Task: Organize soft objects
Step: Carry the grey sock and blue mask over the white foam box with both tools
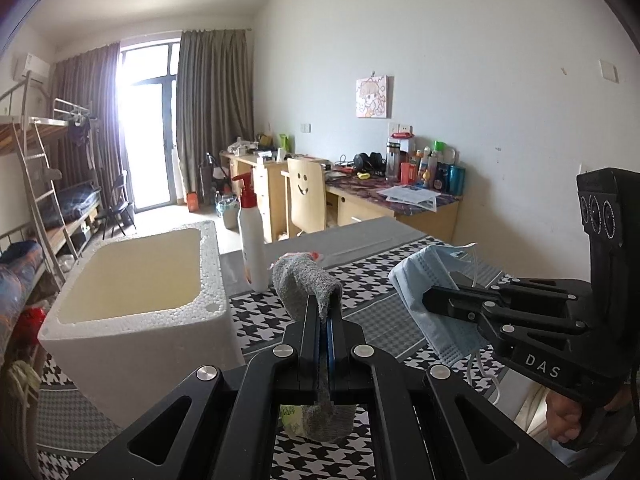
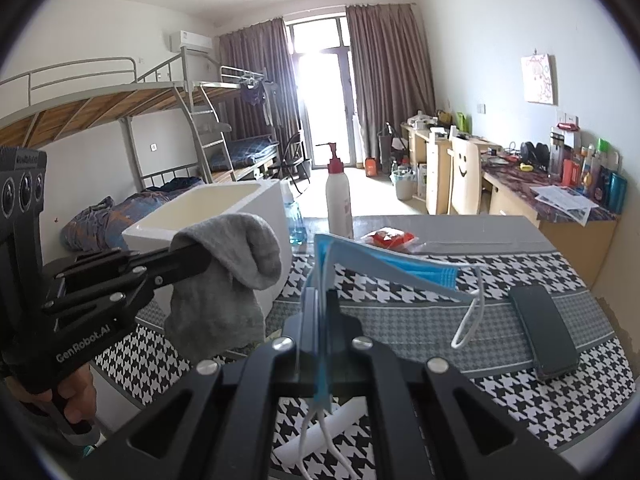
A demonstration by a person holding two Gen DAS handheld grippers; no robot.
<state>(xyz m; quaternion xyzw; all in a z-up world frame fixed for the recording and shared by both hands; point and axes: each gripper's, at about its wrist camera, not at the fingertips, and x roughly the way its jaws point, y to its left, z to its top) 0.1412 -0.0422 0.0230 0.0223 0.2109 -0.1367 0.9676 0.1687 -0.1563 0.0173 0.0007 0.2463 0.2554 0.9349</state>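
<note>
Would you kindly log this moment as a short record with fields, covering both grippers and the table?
left gripper: shut on grey sock, lifted off table
right gripper: shut on blue face mask, lifted
foam box: open, nothing visible inside
pump bottle: upright beside box
black phone: flat on houndstooth tablecloth

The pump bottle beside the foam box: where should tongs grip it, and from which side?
Grip the pump bottle at its white body, below the red collar, coming from the mask side. It stands upright with a round, straight body, and the foam box stands on the other side.
</note>
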